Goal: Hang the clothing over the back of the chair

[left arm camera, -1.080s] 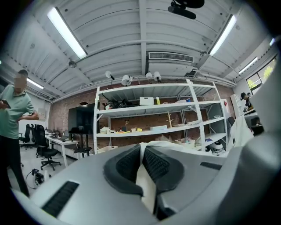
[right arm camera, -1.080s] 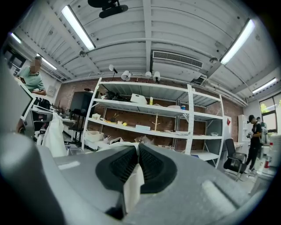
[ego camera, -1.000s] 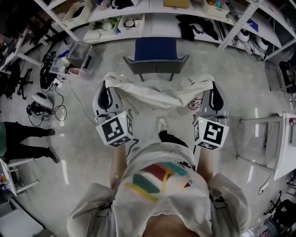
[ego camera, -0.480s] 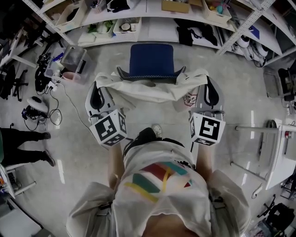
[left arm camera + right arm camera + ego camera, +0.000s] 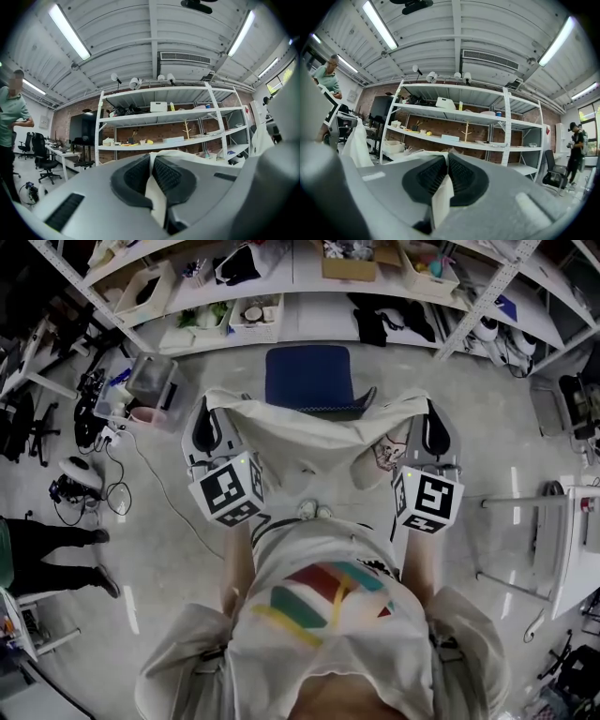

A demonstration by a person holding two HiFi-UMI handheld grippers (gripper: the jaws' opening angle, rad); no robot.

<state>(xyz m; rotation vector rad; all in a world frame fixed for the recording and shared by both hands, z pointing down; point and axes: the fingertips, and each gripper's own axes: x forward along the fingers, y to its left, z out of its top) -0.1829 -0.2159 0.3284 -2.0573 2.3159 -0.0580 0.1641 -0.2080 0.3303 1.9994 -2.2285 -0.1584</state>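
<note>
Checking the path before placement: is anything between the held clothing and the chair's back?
Nothing visible. The clothing is stretched between the left tool and right tool, both shut on it, its far edge overlapping the blue chair's back in the head view.

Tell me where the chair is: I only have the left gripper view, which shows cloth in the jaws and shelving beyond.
Observer: The blue chair stands straight ahead on the floor, its back toward the person.
Operator: Is the other side of the cloth held?
Observer: Yes, the right gripper is shut on the white garment too.
Operator: How does the cloth lie?
Observer: It is stretched between the right gripper and the left gripper, sagging in the middle. In the head view its top edge runs along the chair's back; I cannot tell whether it touches.
</note>
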